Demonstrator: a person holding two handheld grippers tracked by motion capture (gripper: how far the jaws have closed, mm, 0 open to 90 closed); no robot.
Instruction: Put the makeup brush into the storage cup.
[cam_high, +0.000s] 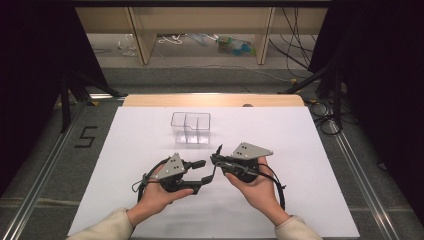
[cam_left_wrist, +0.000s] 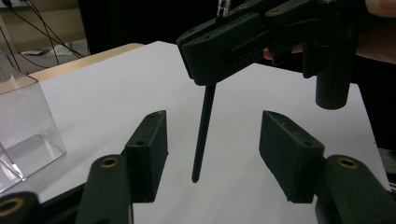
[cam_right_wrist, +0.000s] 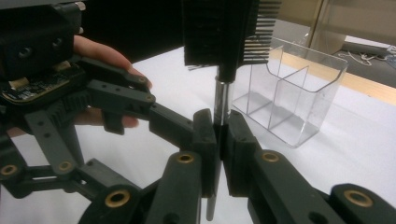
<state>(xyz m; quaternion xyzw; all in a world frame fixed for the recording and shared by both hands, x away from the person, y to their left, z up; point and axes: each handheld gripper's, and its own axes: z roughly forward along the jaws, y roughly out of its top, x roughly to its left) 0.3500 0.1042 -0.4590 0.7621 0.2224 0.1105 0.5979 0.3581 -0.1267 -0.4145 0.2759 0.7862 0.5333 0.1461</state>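
My right gripper is shut on a black tail comb, clamping its thin handle with the toothed head upright above the jaws. The comb's pointed tail hangs down between the jaws of my left gripper. Those jaws stand apart on either side of the tail and do not touch it. Both grippers meet near the middle of the white sheet, the left gripper just below and left of the right one. A clear plastic organiser box with compartments stands behind them.
The organiser box has nothing in it and sits close beyond the comb; it is at the left edge of the left gripper view. White sheet spreads wide to both sides. A wooden table edge runs along the back.
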